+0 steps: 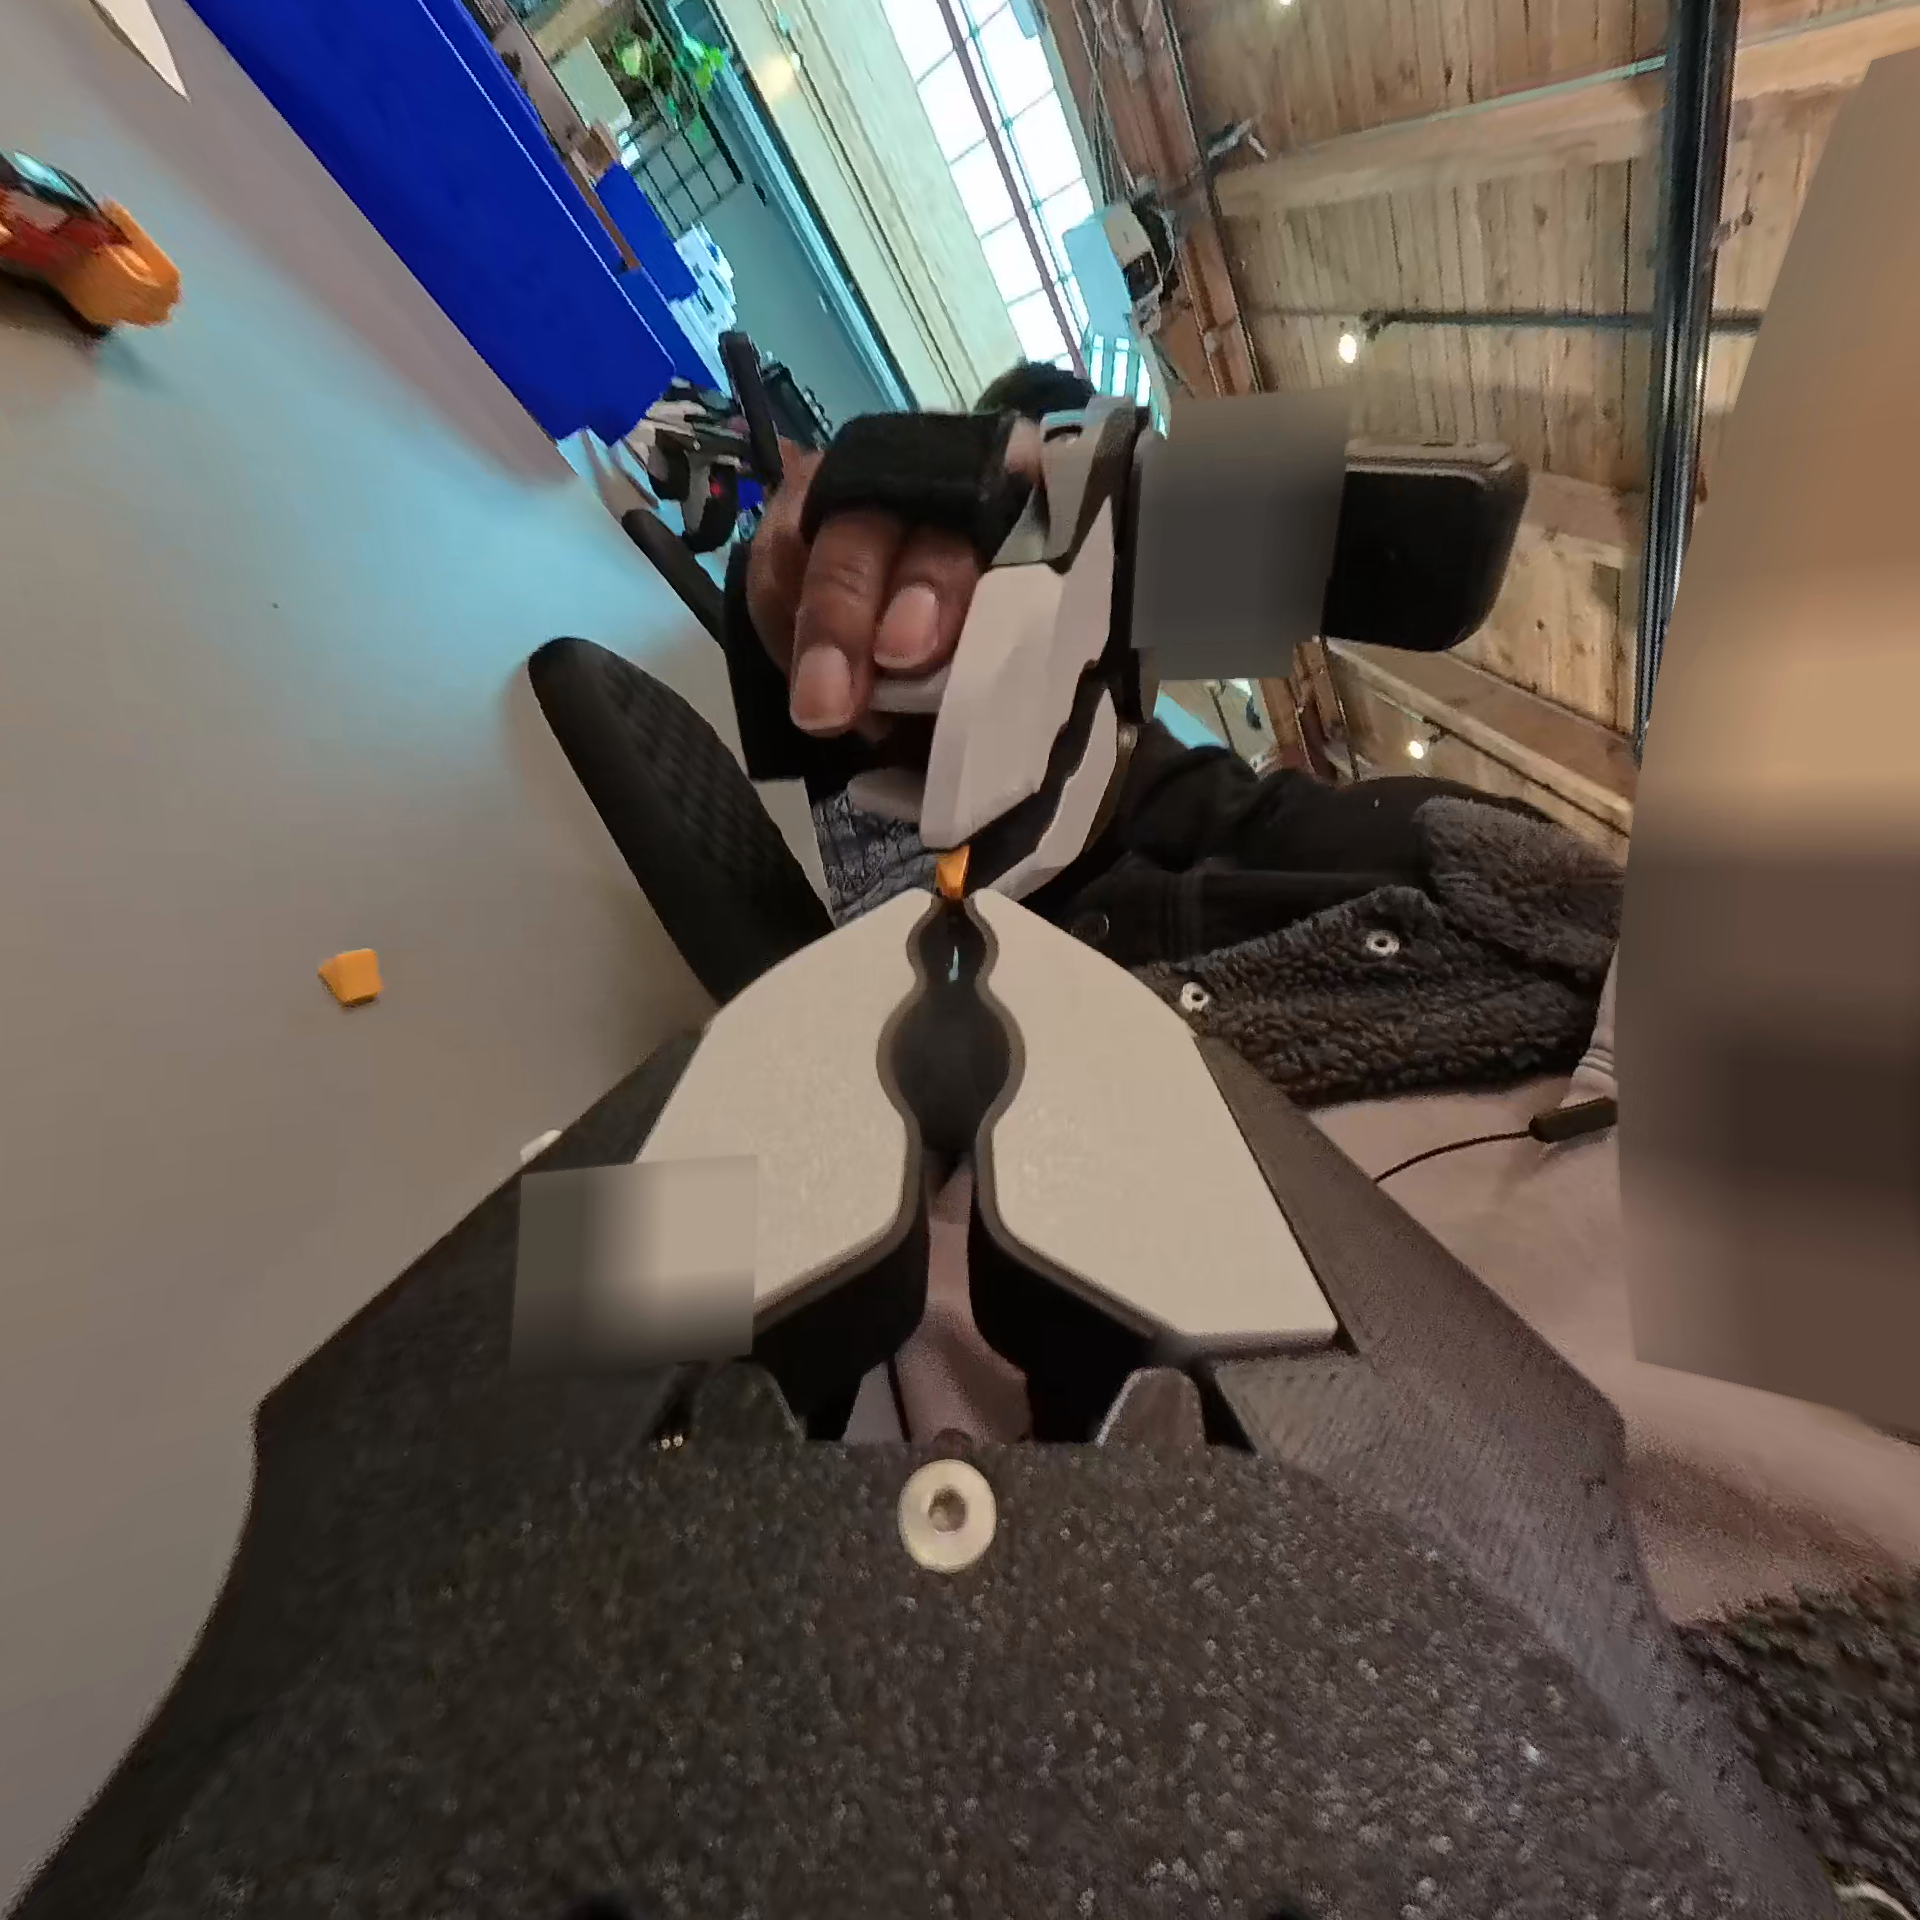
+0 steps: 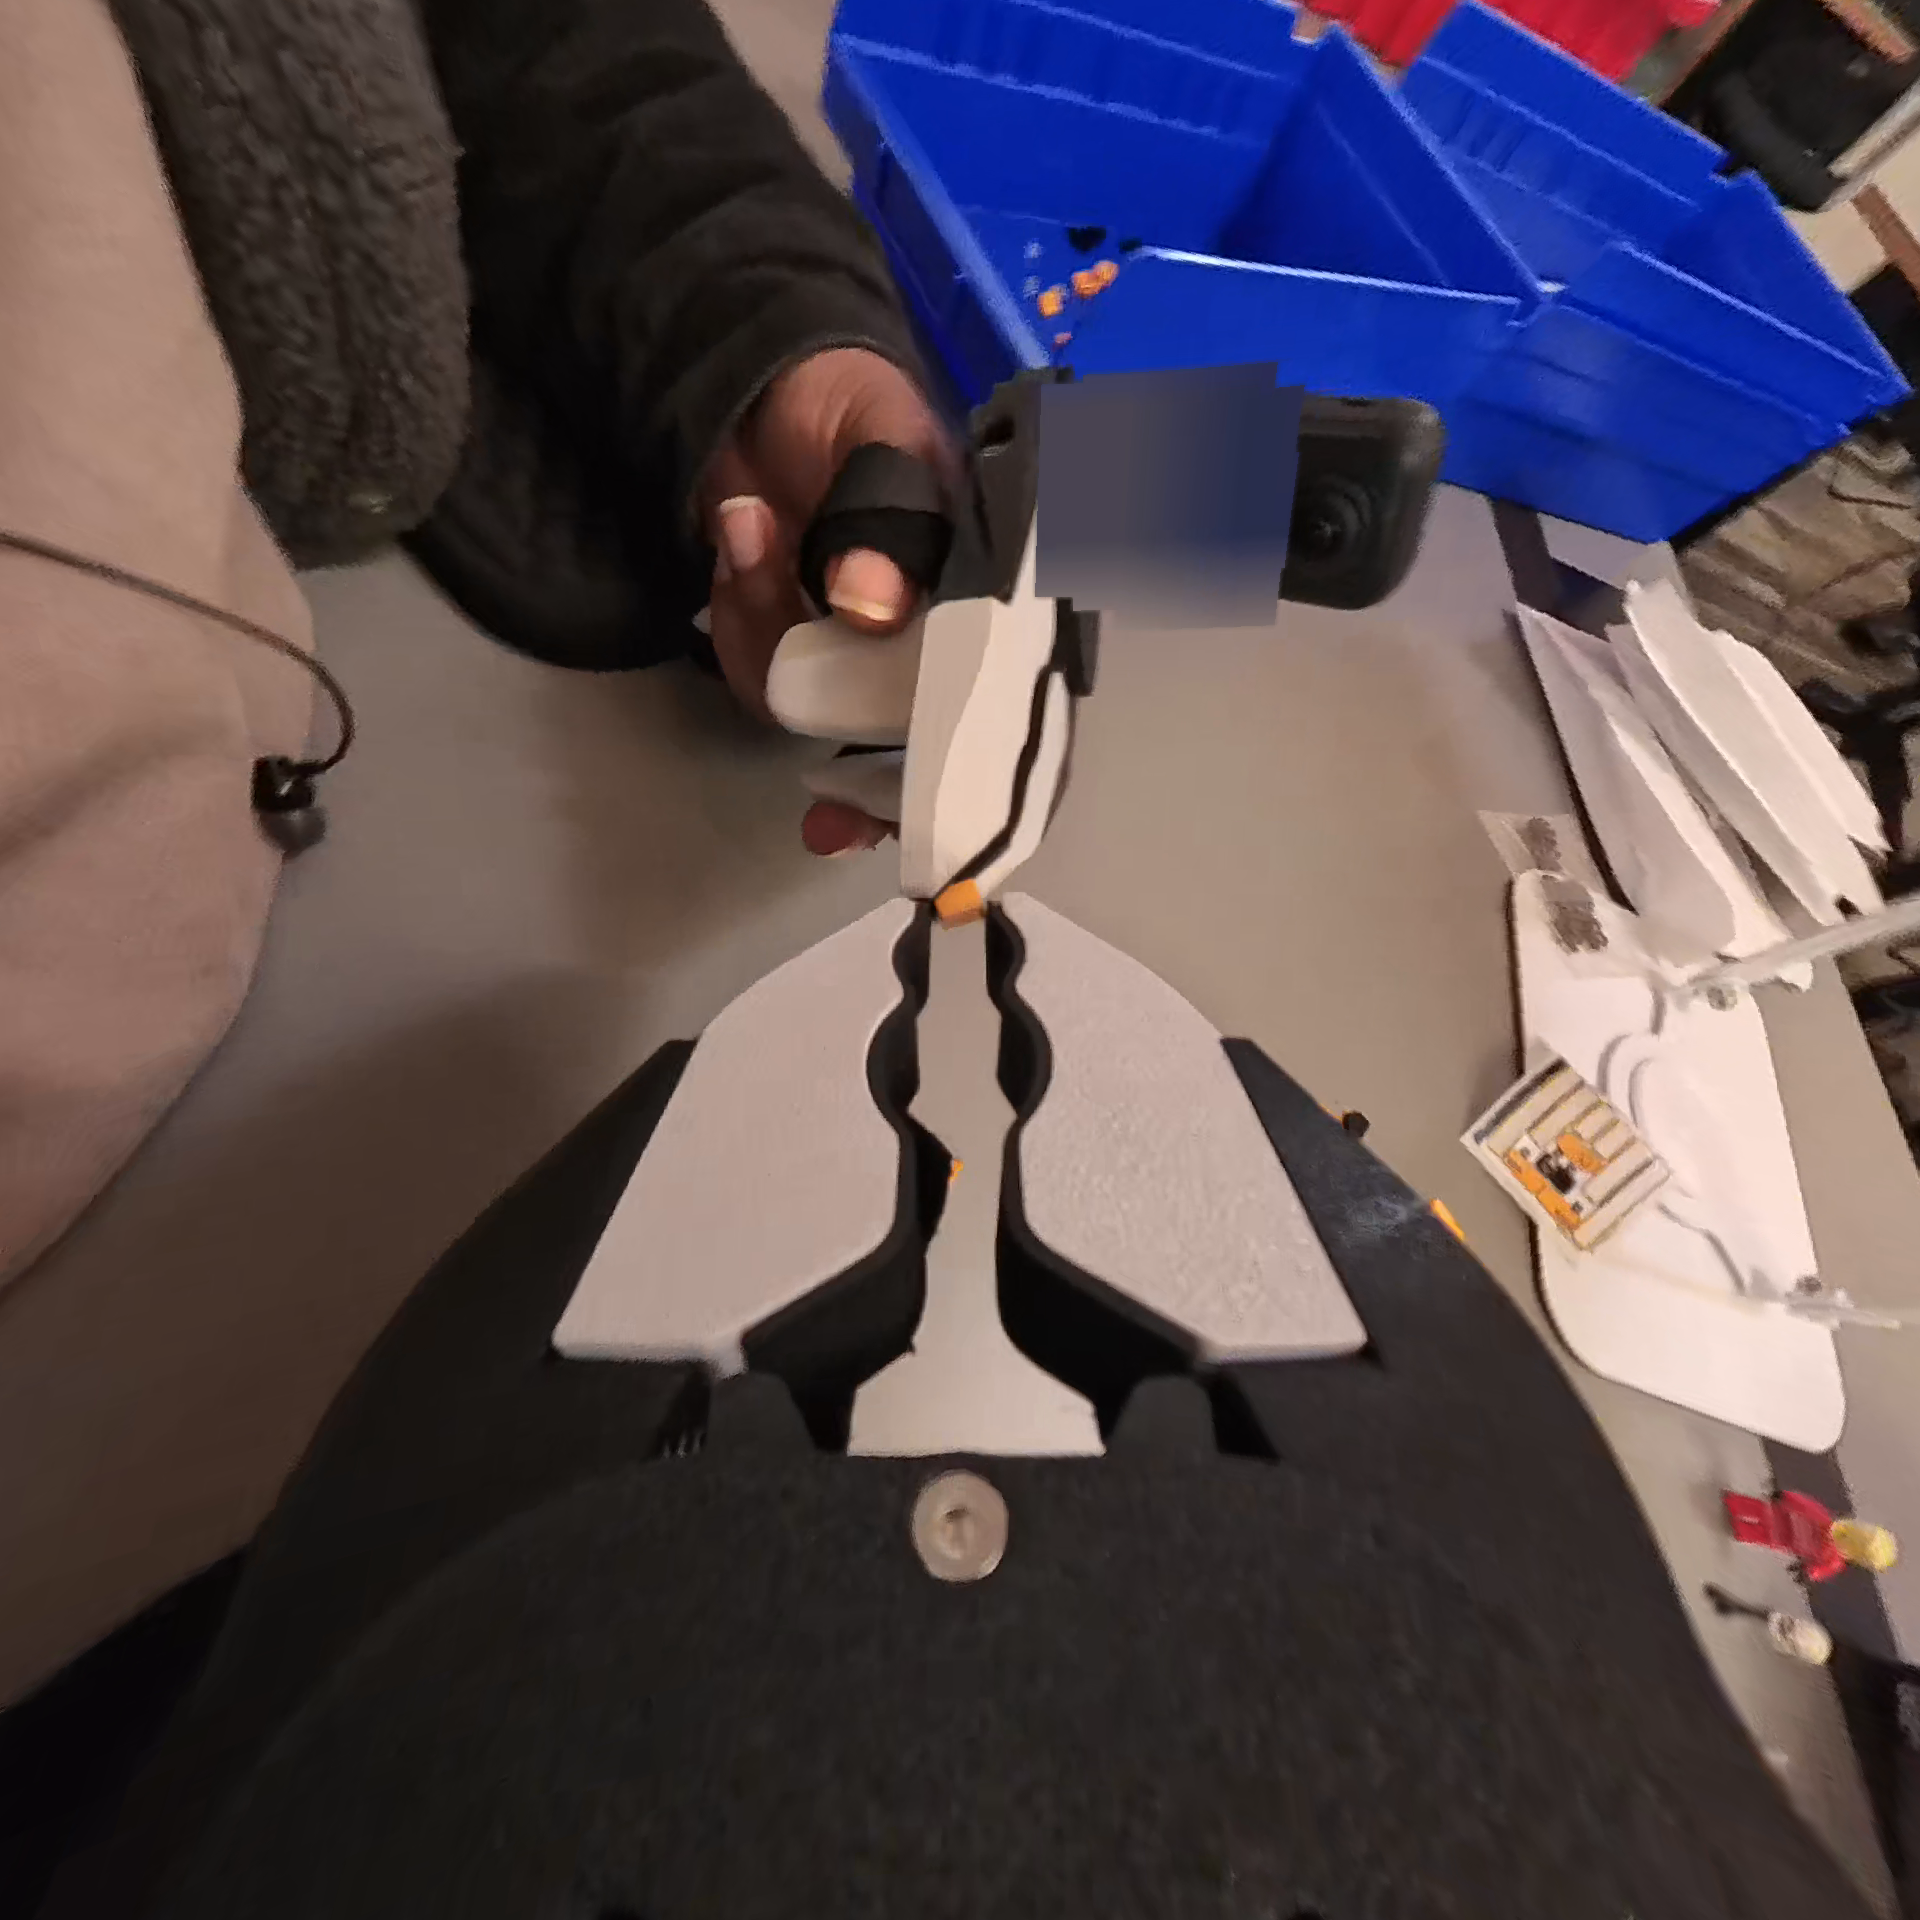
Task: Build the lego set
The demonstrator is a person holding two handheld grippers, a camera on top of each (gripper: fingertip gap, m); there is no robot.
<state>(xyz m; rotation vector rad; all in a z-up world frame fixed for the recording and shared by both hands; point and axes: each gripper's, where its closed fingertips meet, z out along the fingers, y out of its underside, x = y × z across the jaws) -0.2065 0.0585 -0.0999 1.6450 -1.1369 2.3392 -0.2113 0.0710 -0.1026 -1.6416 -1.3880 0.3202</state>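
A small orange brick (image 1: 952,871) is pinched in the tips of my left gripper (image 1: 951,910), which is shut on it and held above the grey table (image 1: 260,675). In the right wrist view the left gripper (image 2: 951,889) comes down from above with the same orange brick (image 2: 958,900) at its tip. My right gripper (image 2: 956,920) meets it tip to tip. Its jaws stand a narrow gap apart, one on each side of the brick. The right gripper also shows in the left wrist view (image 1: 979,857), held by a hand.
A loose orange piece (image 1: 351,977) and a part-built red and orange model (image 1: 73,249) lie on the table. Blue bins (image 2: 1351,260) stand behind. White paper bags (image 2: 1714,779), a sticker sheet (image 2: 1569,1169) and a red figure piece (image 2: 1787,1527) lie at the right. A black chair (image 1: 665,810) is beside the table.
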